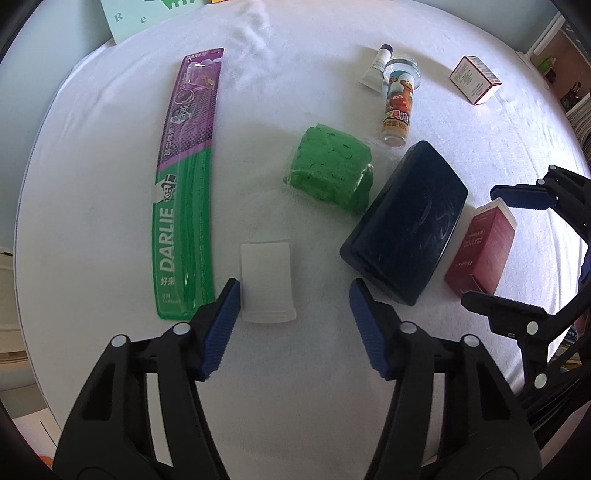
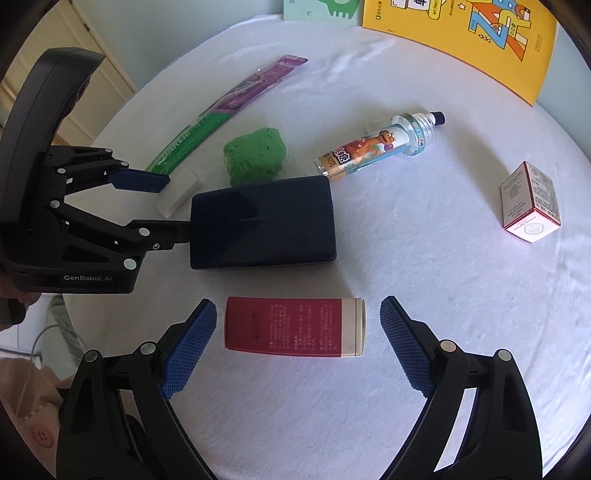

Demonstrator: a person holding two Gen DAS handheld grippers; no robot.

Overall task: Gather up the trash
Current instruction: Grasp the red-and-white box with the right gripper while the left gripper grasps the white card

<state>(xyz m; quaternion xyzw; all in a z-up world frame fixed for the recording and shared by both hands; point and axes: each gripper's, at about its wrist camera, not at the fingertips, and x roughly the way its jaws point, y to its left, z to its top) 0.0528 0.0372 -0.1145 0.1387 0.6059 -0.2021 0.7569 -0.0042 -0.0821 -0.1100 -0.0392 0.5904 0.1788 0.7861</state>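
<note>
A small white translucent packet point(image 1: 267, 284) lies flat on the white cloth. My left gripper point(image 1: 294, 291) points down over it, open; its left pad is at the packet's edge and the right pad stands well clear. A red carton with a white end point(image 2: 291, 326) lies on its side between the pads of my right gripper point(image 2: 298, 306), which is open with a gap at each end. A green lump in clear wrap point(image 1: 328, 170) and a long toothbrush pack point(image 1: 184, 192) lie beyond.
A black case point(image 1: 402, 221) lies between the two grippers. Farther back are a cartoon-printed tube point(image 1: 397, 107), a small white tube point(image 1: 376, 68) and a white-and-red box point(image 2: 530, 203). A yellow book point(image 2: 472, 40) and a pale green card point(image 1: 147, 14) lie at the far edge.
</note>
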